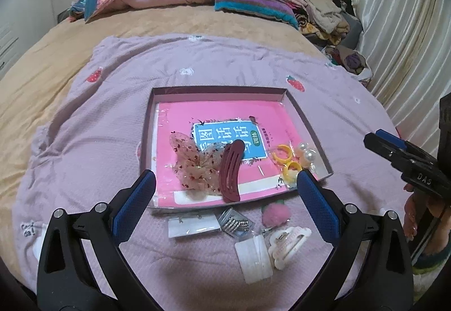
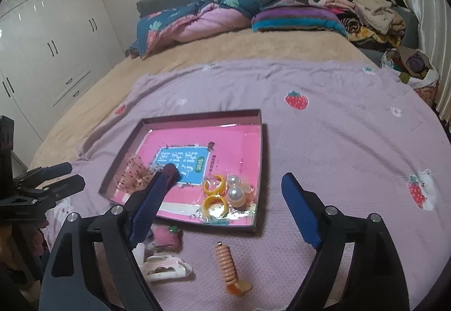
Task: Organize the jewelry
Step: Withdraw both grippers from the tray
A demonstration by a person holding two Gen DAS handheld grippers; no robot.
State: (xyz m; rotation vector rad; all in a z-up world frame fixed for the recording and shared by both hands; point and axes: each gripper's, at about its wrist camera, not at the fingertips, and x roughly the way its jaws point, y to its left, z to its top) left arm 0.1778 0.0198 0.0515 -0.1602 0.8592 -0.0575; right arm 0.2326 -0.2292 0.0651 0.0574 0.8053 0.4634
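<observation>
Jewelry lies split around the shallow box point(image 1: 307, 125) on the lilac blanket point(image 2: 338, 142). Nearest, short of the box's front wall, wait a white claw clip point(image 1: 287, 243), a peach spiral hair tie point(image 2: 227, 263), a pink pompom point(image 1: 274, 213) and a packet of silver beads point(image 1: 235, 223). Left gripper point(image 1: 225, 184) and right gripper point(image 2: 222, 192) both hang wide and empty. Inside the box rest a maroon barrette point(image 1: 229, 173), yellow rings point(image 2: 214, 184) and pearls point(image 2: 236, 192). Best approach, I'd judge: drop straight over one loose piece, pinch gently.
</observation>
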